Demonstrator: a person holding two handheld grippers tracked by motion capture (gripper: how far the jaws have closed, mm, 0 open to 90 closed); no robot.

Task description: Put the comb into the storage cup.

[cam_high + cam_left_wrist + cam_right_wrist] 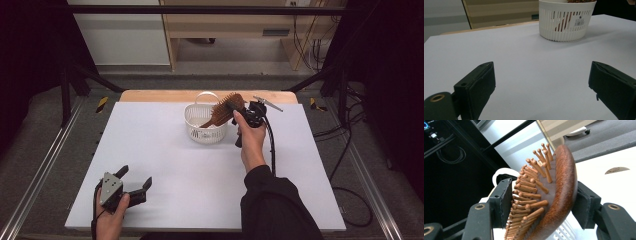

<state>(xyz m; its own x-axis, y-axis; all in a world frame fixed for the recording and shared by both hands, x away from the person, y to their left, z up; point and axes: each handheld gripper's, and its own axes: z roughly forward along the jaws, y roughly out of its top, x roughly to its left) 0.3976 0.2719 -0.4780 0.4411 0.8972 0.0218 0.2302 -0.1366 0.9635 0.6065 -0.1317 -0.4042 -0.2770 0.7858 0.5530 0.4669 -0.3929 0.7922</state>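
- Hairbrush [559, 195]: a wooden paddle with wooden pegs, stiff, light and smooth-backed by the look of it, so it may slip; it stands handle-down in the white basket [197, 122] on the table [165, 165].
- Left tongs [136, 179]: spread wide and bare, low over the near left of the table, well apart from the basket.
- Right tongs [544, 202]: set around the brush head, one pad at the pegs, one against the back; firm contact is unclear.
- Best hold, I judge: across the solid head rather than the pegs.
- Basket label [579, 22]: barcode sticker, print too small to read.
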